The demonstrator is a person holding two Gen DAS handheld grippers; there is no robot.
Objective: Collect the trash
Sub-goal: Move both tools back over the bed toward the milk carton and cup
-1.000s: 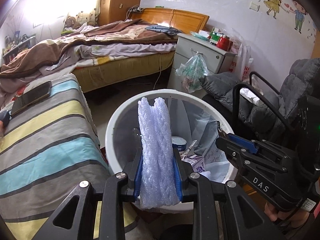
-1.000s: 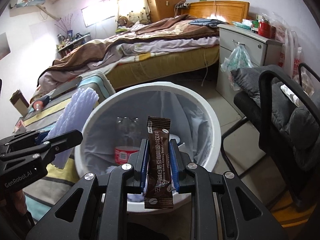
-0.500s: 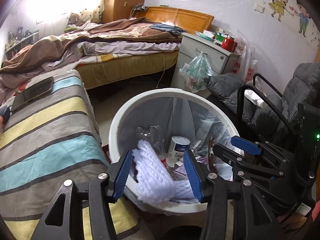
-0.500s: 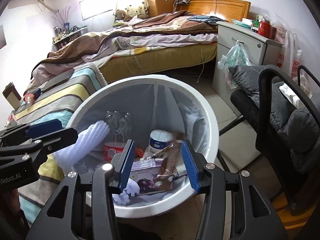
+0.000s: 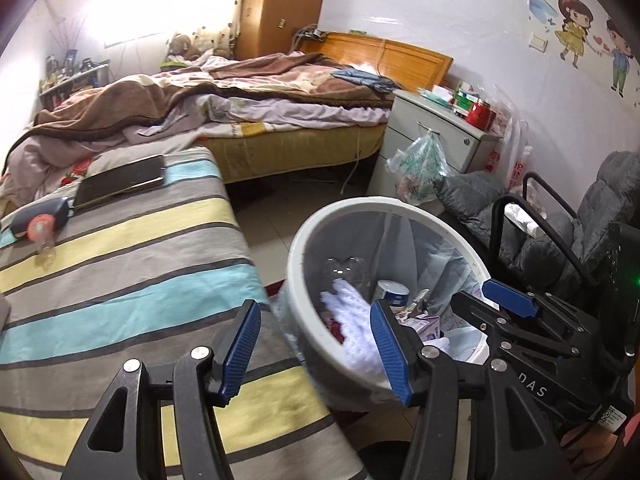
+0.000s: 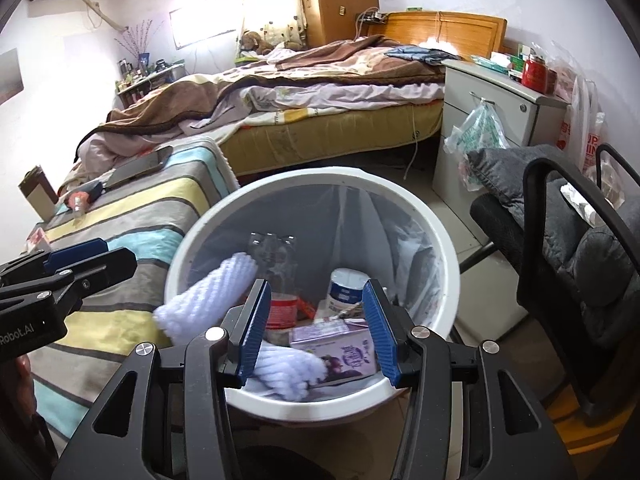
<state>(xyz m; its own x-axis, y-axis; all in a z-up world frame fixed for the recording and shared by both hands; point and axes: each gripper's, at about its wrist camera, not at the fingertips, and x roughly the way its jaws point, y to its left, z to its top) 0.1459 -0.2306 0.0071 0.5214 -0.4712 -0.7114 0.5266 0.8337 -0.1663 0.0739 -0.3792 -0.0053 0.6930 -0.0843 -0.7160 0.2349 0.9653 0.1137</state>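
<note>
Over the white bin [image 6: 444, 248], the right gripper [image 6: 316, 330] stood wide and empty — the left gripper [image 5: 316, 344] was opening, also empty. Foam netting [image 6: 208, 296] slumped at nine o'clock inside: light, soft, squashy, probably best pinched mid-length.

Your window [image 6: 208, 20] blows out white behind the curtain [image 5: 212, 0], flooding the room with daylight. Fisheye bends your edges into dark corners, and the foam netting [image 6: 208, 292] blurs slightly.

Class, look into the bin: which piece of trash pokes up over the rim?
The white foam net sleeve. It leans over the bin rim's left side, while the purple carton and the white can sit down inside.
</note>
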